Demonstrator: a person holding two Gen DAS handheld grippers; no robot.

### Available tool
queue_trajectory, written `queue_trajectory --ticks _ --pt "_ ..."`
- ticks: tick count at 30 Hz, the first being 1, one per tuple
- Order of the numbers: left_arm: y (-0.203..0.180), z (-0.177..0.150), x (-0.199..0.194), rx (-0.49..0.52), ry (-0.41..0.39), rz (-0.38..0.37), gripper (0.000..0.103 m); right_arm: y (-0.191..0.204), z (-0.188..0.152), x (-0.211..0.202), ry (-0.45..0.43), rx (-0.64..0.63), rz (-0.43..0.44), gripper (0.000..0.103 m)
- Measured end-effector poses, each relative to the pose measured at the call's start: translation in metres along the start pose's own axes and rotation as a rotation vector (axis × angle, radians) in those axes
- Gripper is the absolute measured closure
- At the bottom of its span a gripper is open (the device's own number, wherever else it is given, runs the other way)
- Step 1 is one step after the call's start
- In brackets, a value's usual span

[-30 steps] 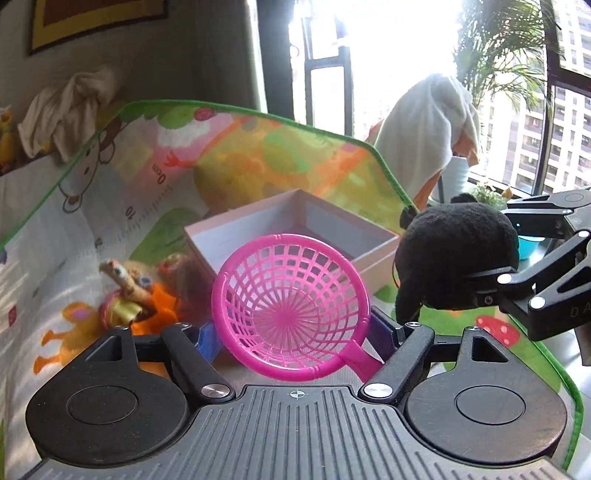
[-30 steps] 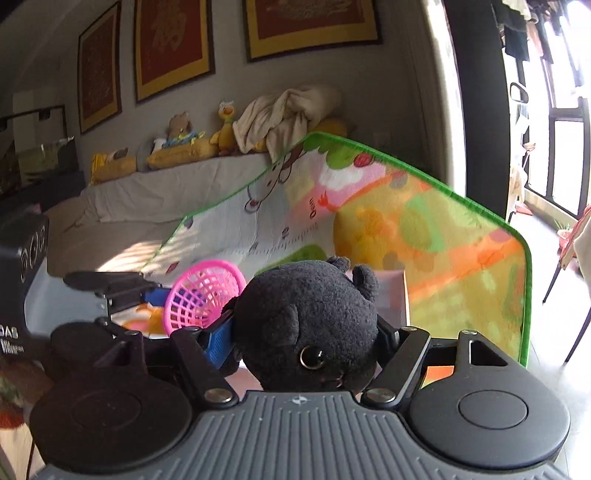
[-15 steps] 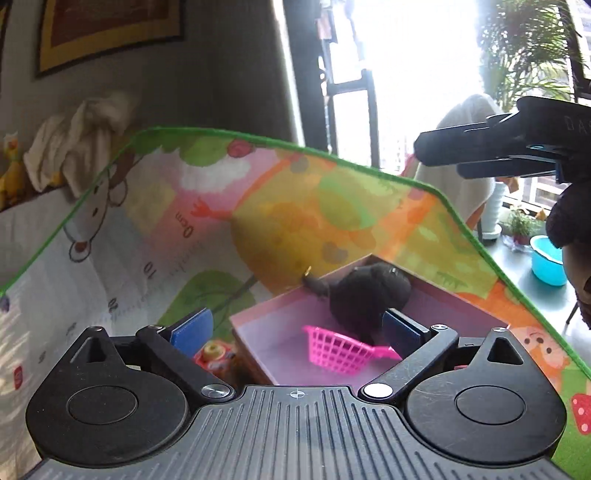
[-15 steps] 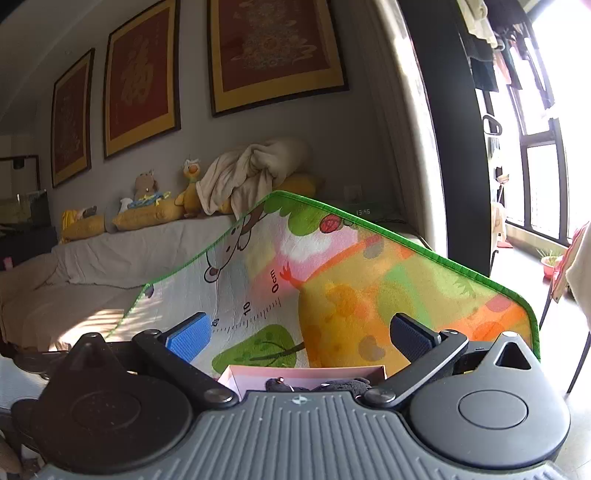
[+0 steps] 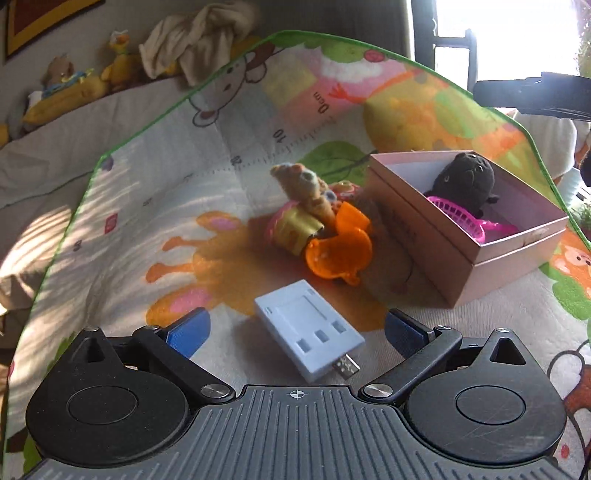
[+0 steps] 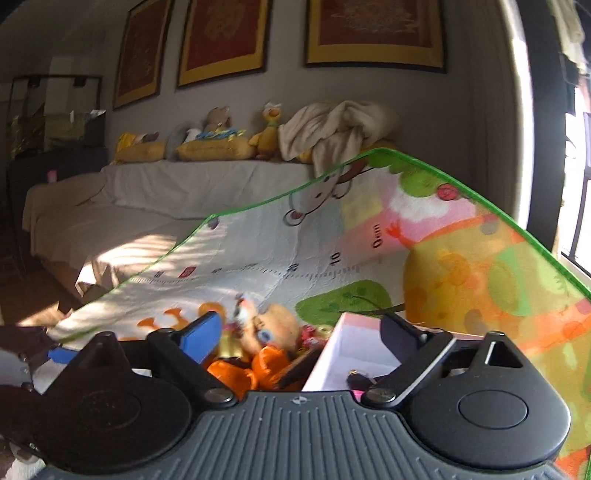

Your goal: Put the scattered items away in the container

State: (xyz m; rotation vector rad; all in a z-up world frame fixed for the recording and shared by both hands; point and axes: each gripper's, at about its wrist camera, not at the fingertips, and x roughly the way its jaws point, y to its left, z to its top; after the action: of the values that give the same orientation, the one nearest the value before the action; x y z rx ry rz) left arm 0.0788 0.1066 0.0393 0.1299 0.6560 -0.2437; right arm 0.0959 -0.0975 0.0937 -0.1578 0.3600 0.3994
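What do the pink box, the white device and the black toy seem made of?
Pink box: matte cardboard, by its thin folded walls. White device: smooth hard plastic, apparently, with a metal plug. Black toy: fuzzy plush fabric.

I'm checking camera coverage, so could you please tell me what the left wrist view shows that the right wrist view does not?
Only the left wrist view shows the white adapter on the mat, plus the black plush and pink basket inside the box. Only the right wrist view shows the three framed pictures on the wall. Both show the pink box, the orange toy and the mat.
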Motion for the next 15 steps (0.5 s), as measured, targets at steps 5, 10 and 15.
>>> queue_trajectory --ticks 5,10,15 --pt "0.005 -0.021 0.004 -0.009 0.007 0.012 0.000 0.052 -0.003 0.032 0.094 -0.091 0.049 0.041" --pt "0.013 -0.031 0.019 -0.055 0.047 -0.041 0.000 0.064 0.010 0.079 0.135 -0.074 -0.028 0.041" --pt "0.021 -0.034 0.020 -0.112 0.041 -0.076 0.000 0.061 0.027 0.147 0.222 -0.003 -0.080 0.041"
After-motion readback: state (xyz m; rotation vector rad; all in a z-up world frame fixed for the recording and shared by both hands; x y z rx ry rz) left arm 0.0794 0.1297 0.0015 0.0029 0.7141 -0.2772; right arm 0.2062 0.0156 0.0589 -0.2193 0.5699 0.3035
